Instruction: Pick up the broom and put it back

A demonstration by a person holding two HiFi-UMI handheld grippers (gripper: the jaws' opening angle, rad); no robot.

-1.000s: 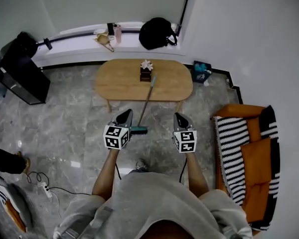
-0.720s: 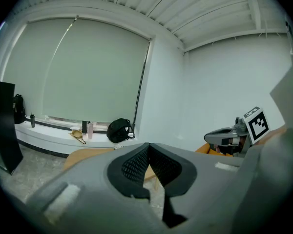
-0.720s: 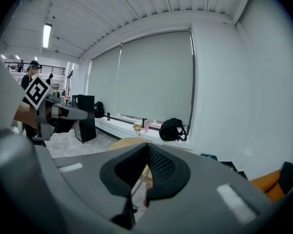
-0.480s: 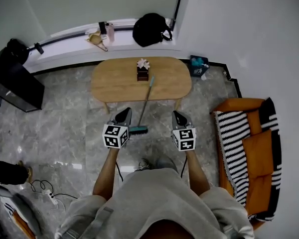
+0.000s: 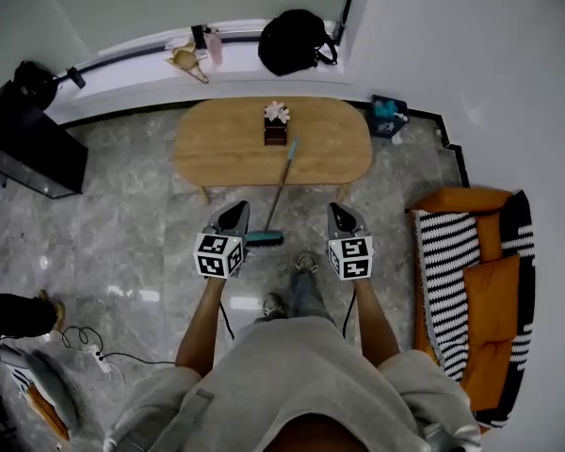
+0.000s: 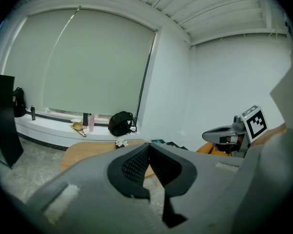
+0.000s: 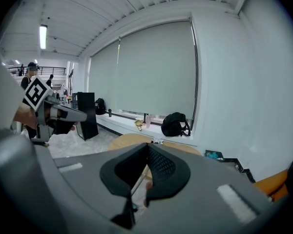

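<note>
**Closing in on the broom, both grippers empty**

Over the last second the person has walked a step closer to the desk (image 5: 226, 149), with one shoe (image 5: 304, 264) now planted forward. Both grippers have come forward and down with them. That brings the broom (image 5: 279, 188) within easier reach, though I'd say the pick-up itself is not yet begun.

The left gripper (image 5: 235, 208) has its fingers pressed together with nothing between them. The right gripper (image 5: 337, 207) is the same, fingers pressed together and empty, with the broom's handle only showing beyond them.

The broom stands slanted, its handle top resting on the desk's near edge and its teal head on the floor (image 5: 132, 224). It is ahead of and below both sets of fingers, between them and nearer the left pair, touching neither. Either pair of fingers will have to spread before it can take the handle.

Counted: one broom, two grippers, one desk carrying one small box (image 5: 276, 136), one black backpack (image 5: 296, 41) on the window ledge, and one orange sofa (image 5: 490, 295).
</note>
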